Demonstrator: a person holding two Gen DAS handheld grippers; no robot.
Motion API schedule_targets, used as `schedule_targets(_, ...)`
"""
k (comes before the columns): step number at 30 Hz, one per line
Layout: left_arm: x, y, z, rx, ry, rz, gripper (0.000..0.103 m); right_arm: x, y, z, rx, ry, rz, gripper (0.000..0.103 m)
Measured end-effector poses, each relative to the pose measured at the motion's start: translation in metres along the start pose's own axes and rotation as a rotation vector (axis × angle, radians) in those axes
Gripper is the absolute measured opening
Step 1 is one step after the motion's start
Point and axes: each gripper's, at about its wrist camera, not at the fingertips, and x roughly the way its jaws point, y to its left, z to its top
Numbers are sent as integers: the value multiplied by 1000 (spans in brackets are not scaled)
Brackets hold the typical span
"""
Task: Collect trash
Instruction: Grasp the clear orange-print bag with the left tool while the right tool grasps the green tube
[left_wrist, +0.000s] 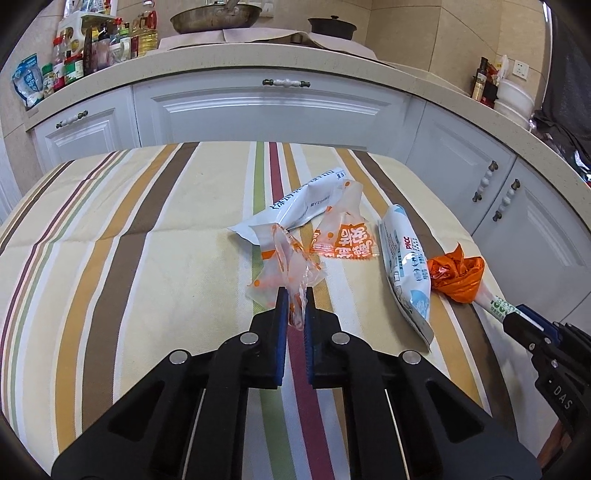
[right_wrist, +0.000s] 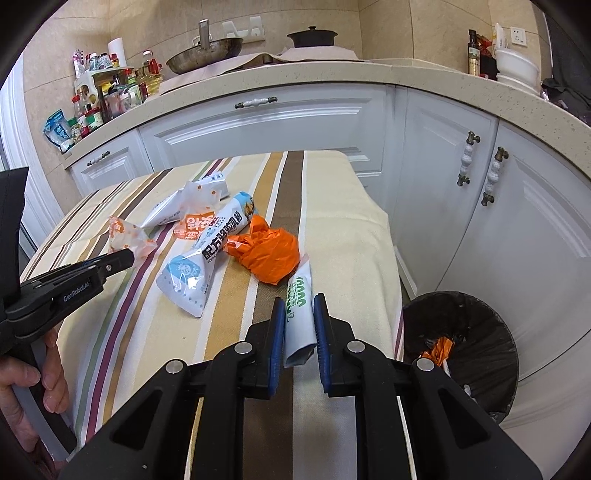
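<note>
Lying scattered over the striped tabletop (left_wrist: 147, 229) are several pieces of trash. A crumpled clear wrapper with orange dots (left_wrist: 284, 266) sits near the middle, and the left gripper (left_wrist: 295, 306) has its blue fingers (left_wrist: 281, 314) pinching the near end of it. Just beyond lie a second orange-printed wrapper (left_wrist: 345, 242) and a long white packet (left_wrist: 306, 201) — overlapping one another. Toward the right edge rests a white-and-blue pouch (left_wrist: 404, 266), and beside it a crumpled orange plastic bag (right_wrist: 267, 253). Touching that bag is a white sachet with green print (right_wrist: 299, 317), clamped between the fingers (right_wrist: 320, 332) of the right gripper (right_wrist: 298, 306). Off the tabletop's right edge, on the floor, stands a black-lined trash bin (right_wrist: 476, 332) holding an orange scrap. A person's hand (right_wrist: 26, 384) grips the left tool's handle.
</note>
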Motion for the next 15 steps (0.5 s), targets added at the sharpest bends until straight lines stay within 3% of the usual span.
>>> schedule_targets(15, -43, 2, -13, 19, -74, -5, 7, -32, 4, -2, 1, -122, -18, 17)
